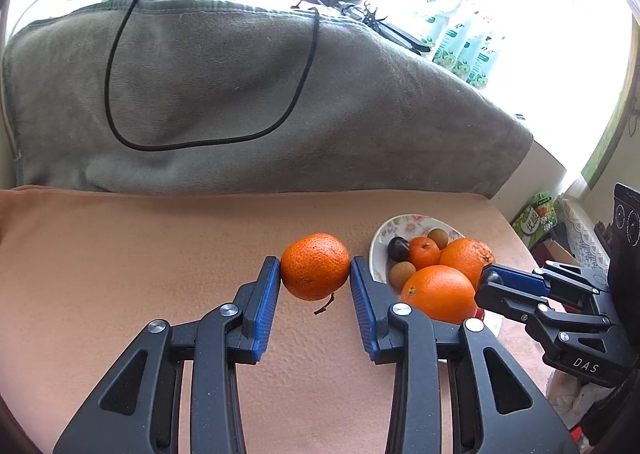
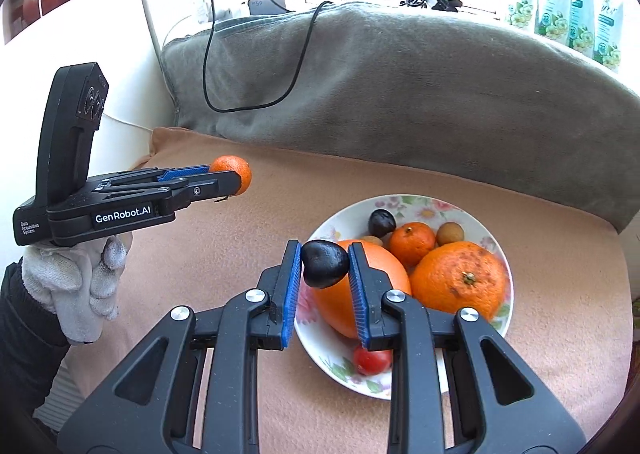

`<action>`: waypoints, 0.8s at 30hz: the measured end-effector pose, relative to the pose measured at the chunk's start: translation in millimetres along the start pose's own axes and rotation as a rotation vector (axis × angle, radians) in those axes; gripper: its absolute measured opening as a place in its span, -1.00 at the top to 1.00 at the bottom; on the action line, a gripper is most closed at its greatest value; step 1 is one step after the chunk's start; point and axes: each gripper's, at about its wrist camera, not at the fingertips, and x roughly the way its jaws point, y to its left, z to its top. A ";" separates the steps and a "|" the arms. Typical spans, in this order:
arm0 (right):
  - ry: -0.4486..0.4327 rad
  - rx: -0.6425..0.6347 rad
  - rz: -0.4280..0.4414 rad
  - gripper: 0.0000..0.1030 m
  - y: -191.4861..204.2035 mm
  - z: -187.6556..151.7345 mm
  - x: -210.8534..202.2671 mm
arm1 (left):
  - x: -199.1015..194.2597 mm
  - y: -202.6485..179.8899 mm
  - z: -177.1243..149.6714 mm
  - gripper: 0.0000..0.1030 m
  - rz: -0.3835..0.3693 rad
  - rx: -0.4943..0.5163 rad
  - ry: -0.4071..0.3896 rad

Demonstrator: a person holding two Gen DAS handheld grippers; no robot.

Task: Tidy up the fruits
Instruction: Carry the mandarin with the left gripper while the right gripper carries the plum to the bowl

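My left gripper (image 1: 315,272) is shut on a tangerine (image 1: 315,266) with a short stem, held above the peach cloth. From the right wrist view the same left gripper (image 2: 236,175) and its tangerine (image 2: 232,173) hang left of the plate, carried by a gloved hand (image 2: 76,286). My right gripper (image 2: 324,266) is shut on a dark plum (image 2: 325,264) over the floral plate (image 2: 336,350). In that plate lie two large oranges (image 2: 460,278), a small tangerine (image 2: 412,242), another dark plum (image 2: 381,222), a longan (image 2: 450,234) and a red cherry tomato (image 2: 372,360).
A peach cloth (image 1: 140,254) covers the table. Behind it rises a grey blanket-covered mound (image 1: 240,93) with a black cable (image 1: 116,65) looped over it. Green-and-white packets (image 2: 576,13) stand at the back right. The plate sits near the table's right edge.
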 end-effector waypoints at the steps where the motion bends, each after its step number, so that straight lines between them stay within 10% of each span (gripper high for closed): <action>1: -0.003 0.007 -0.005 0.52 -3.6 -2.5 -4.1 | 1.5 -3.3 0.9 0.33 -0.004 0.005 0.002; 24: 0.005 0.147 -0.033 0.52 -63.1 -45.8 -31.0 | 43.7 -68.2 17.8 0.33 -0.064 0.092 0.049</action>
